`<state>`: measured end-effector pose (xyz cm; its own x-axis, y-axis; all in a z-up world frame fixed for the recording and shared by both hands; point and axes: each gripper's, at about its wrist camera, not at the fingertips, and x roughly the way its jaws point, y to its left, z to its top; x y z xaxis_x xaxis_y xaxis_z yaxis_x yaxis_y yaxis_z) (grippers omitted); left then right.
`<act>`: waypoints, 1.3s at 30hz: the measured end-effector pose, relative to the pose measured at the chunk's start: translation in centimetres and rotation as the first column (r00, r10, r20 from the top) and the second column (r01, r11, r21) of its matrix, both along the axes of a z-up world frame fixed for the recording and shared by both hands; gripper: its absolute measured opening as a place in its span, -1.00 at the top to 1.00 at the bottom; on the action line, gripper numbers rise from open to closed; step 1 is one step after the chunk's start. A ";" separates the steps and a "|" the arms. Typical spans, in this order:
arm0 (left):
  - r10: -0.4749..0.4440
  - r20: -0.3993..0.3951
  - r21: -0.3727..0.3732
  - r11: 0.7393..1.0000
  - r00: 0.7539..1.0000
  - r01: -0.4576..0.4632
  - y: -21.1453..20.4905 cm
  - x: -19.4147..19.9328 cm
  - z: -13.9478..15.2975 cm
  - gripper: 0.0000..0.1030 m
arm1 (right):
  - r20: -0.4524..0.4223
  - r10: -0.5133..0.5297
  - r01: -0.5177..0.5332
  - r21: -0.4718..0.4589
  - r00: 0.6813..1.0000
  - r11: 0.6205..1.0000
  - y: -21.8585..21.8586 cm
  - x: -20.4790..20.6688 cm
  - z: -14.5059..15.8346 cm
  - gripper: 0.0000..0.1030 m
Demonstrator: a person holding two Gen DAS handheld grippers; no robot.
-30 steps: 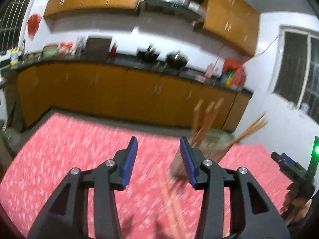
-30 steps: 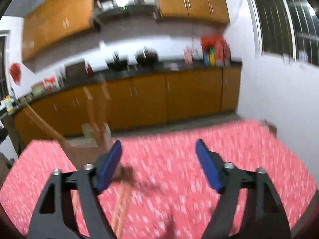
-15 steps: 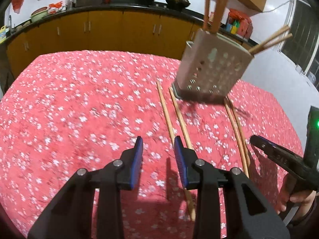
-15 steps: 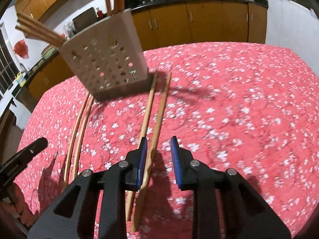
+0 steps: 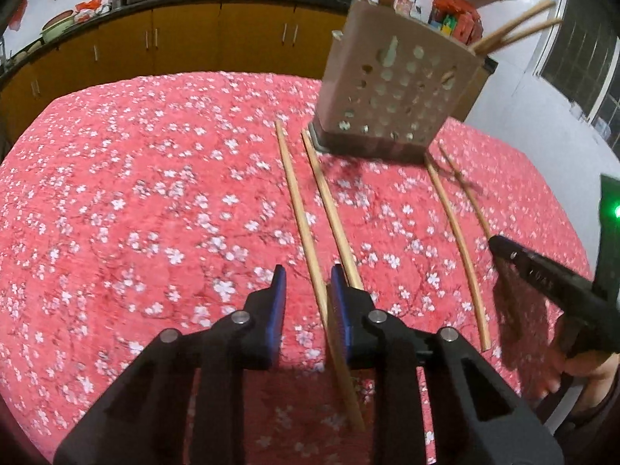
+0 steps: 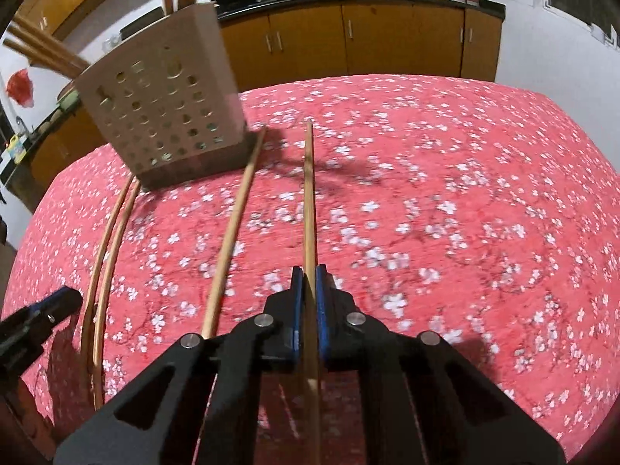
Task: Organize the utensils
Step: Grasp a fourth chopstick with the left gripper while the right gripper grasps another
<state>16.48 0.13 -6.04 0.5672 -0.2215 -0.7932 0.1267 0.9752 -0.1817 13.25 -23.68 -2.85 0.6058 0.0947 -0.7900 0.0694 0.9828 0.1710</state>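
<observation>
The right gripper (image 6: 306, 271) stood low in the centre of its view with its blue pads pressed onto the near end of one chopstick (image 6: 309, 201), the stick running straight up the frame from between the pads toward the perforated holder (image 6: 162, 108) at upper left; gripping near the end probably left the long shaft free to be steered into that holder. The left gripper (image 5: 306, 273) was closing, with a second chopstick (image 5: 300, 217) passing between its pads close against the right-hand pad, the left pad apart from it, so no firm grip showed yet. A neighbouring chopstick (image 5: 329, 201) lay just outside that right pad. Two more chopsticks (image 5: 457, 232) lay toward the right of the left view on the floral tablecloth (image 5: 135, 201), beside the holder's base.
</observation>
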 end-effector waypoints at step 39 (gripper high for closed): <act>0.113 0.047 0.055 0.992 0.992 -0.116 6.6 3.4 -0.3 0.81 | 0.026 0.033 -0.032 -0.047 0.999 0.998 0.9 2.7 -0.2 0.83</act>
